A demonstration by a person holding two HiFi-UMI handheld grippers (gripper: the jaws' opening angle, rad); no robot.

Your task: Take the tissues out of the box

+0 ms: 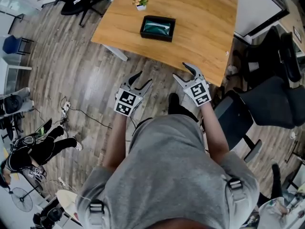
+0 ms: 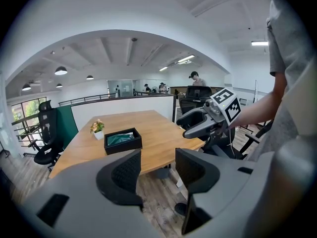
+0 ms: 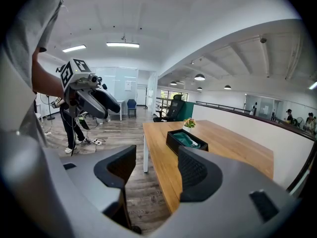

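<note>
Nearest to us, our grey shirt (image 1: 164, 175) fills the bottom of the head view, and both bare forearms reach forward over the wood-plank floor (image 1: 81, 75). We hold the left gripper (image 1: 144, 78) and the right gripper (image 1: 180, 71) side by side and apart, short of the table's near edge, each with its marker cube facing up.

In the left gripper view, the left gripper (image 2: 158, 157) has its jaws spread wide, with only floor and table edge showing between them. The other gripper (image 2: 182, 127) hangs off to its right. In the right gripper view, the right gripper (image 3: 156, 157) also stands wide open and empty, and the left one (image 3: 113, 110) shows at its upper left, its jaws likewise apart.

Beyond both sits the light wooden table (image 1: 205, 27). The black open-topped box (image 1: 155, 35) rests on it, well apart from either gripper, with the green tissues (image 1: 158, 27) lying inside, below the rim. Both gripper views show the same box (image 2: 124, 146) (image 3: 172, 142) and its tissues (image 2: 119, 138) (image 3: 187, 139) untouched.

Just behind the box stands a small potted plant (image 1: 141, 2) in a white pot. Dark office chairs (image 1: 269, 99) crowd the right side, and a person in black (image 1: 33, 151) is at the far left on the floor.
</note>
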